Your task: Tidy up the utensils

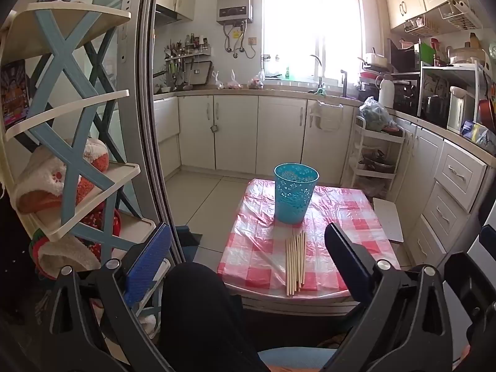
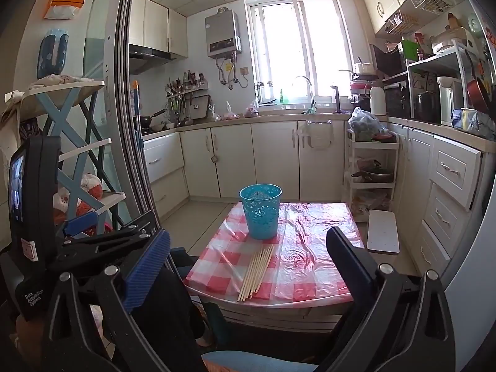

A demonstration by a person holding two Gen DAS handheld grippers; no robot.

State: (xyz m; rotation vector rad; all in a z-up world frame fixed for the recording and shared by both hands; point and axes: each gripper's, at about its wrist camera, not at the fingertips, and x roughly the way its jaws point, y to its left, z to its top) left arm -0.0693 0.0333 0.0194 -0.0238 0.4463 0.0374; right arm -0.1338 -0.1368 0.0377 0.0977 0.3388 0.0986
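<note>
A bundle of several wooden chopsticks (image 1: 296, 262) lies on a small table with a red-and-white checked plastic cover (image 1: 350, 217). Behind them stands a blue perforated plastic cup (image 1: 295, 197), upright and empty as far as I can see. My left gripper (image 1: 248, 257) is open and empty, held back from the table's near edge. In the right wrist view the chopsticks (image 2: 256, 272), the cup (image 2: 261, 210) and the table (image 2: 313, 248) show again. My right gripper (image 2: 248, 259) is open and empty, also short of the table. The left gripper's fingers (image 2: 80, 221) show at left.
A shelf unit with blue crossed struts (image 1: 71, 142) and a sliding door frame (image 1: 148, 124) stand at left. A white board (image 1: 387, 218) lies right of the table. A white trolley (image 1: 376, 155) and kitchen cabinets (image 1: 235, 133) stand behind. A dark-clothed knee (image 1: 198, 310) is below.
</note>
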